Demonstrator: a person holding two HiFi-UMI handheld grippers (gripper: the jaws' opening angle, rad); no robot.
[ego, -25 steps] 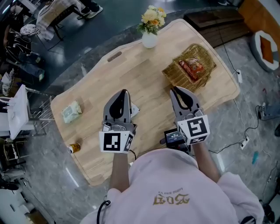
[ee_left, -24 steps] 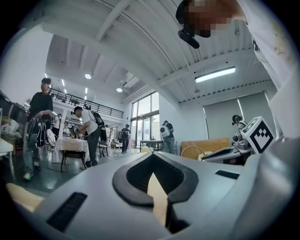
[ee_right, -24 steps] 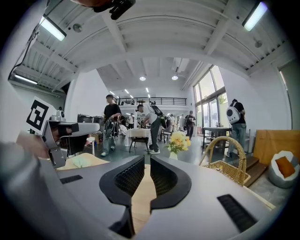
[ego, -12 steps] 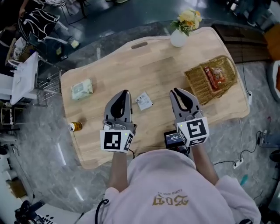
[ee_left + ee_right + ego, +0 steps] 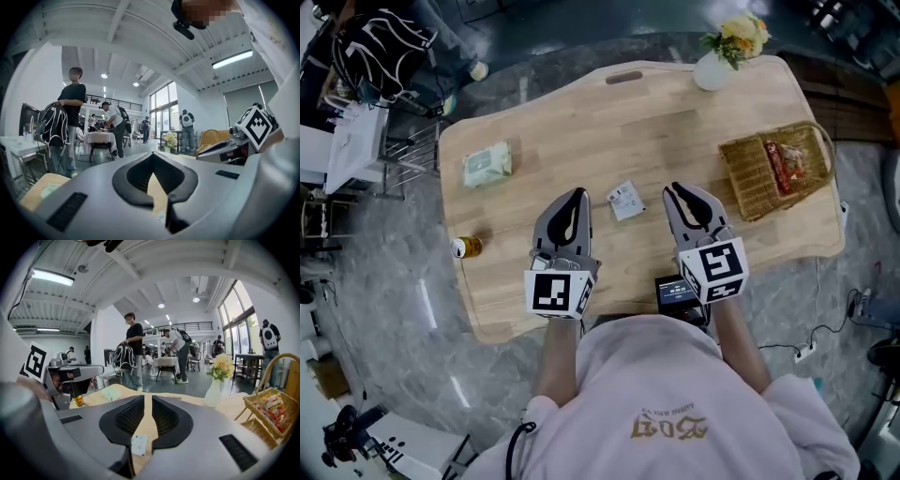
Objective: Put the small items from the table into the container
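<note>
left gripper [image 5: 575, 192] jaws pinched together on nothing, right gripper [image 5: 673, 187] barely cracked and empty, small white packet [image 5: 625, 201] on the table [image 5: 581, 122] between them, label unreadable, wicker basket [image 5: 750, 178] farther right

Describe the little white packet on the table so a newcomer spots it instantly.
On the light wooden table, look at the near middle, between and just ahead of the tips of the left gripper and the right gripper. The white packet lies flat on bare wood there. It is square and white, unlike the larger pale green pack and the small can further left.
</note>
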